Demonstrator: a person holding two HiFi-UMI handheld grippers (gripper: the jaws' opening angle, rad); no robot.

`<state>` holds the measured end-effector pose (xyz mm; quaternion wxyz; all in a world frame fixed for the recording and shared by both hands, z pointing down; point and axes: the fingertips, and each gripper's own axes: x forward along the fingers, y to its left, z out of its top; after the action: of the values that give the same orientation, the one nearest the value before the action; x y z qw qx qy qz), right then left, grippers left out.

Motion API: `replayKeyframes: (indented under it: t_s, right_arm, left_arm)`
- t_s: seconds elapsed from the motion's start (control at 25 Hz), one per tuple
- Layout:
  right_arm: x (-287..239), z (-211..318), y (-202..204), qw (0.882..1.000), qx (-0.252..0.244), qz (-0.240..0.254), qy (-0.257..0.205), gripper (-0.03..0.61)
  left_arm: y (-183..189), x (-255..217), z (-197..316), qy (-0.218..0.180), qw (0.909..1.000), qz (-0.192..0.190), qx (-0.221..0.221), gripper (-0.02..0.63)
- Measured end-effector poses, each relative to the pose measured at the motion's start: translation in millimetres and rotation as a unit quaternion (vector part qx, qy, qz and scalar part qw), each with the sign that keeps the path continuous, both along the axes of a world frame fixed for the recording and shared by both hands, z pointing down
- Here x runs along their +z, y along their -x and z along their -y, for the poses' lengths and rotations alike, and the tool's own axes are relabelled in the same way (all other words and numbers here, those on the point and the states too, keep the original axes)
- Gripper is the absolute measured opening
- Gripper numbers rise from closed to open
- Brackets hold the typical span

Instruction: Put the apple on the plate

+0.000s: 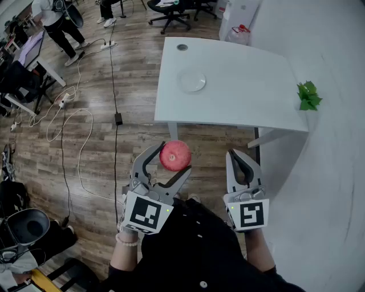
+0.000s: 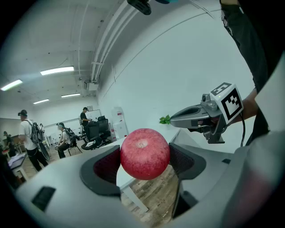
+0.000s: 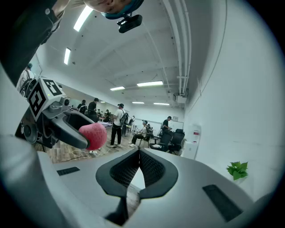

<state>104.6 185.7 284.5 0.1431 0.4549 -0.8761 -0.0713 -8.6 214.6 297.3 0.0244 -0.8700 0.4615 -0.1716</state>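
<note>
A red apple (image 1: 174, 155) sits between the jaws of my left gripper (image 1: 170, 161), which is shut on it in front of the person's body, over the wooden floor. From the left gripper view the apple (image 2: 144, 153) fills the gap between both pads. My right gripper (image 1: 242, 162) is beside it to the right, shut and empty, its pads touching at the tips (image 3: 139, 165). A clear round plate (image 1: 192, 81) lies on the white table (image 1: 239, 85) ahead, well beyond both grippers.
A small green plant (image 1: 308, 96) stands at the table's right corner by the white wall. Cables (image 1: 74, 131) trail across the floor to the left. Office chairs (image 1: 171, 14), desks and several people are farther back.
</note>
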Motion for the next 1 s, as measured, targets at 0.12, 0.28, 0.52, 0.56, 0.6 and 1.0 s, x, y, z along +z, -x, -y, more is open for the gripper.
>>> replayKeyframes:
  t_s: [0.12,0.28,0.52,0.56,0.6,1.0]
  right_arm:
    - [-1.2,2.4,-1.7,1.0,0.013,0.005,-0.002,0.041]
    - [-0.2,1.4,-2.2,1.0,0.005,0.007,-0.008,0.041]
    - [-1.5,-0.9,0.1,1.0,0.012,0.01,-0.006,0.041]
    - [-1.7,-0.9,-0.6,1.0,0.016,0.014,-0.006,0.041]
    - [-1.6,-0.5,-1.2,1.0,0.02,0.017,-0.006,0.041]
    - [-2.8,-4.5,6.6,0.999,0.039,0.016,-0.007,0.041]
  left_arm:
    - [0.9,1.2,0.7,-0.001,1.0,0.0,0.001,0.356]
    - [-0.6,0.5,1.9,0.002,1.0,-0.003,0.001,0.356]
    - [3.1,-3.4,1.4,0.005,1.0,-0.006,0.001,0.356]
    - [3.9,-3.5,0.9,0.006,1.0,-0.006,0.001,0.356]
    - [4.7,-3.4,0.8,0.005,1.0,-0.006,0.001,0.356]
    - [17.9,-5.2,-0.7,0.003,0.9999,-0.016,0.004,0.356]
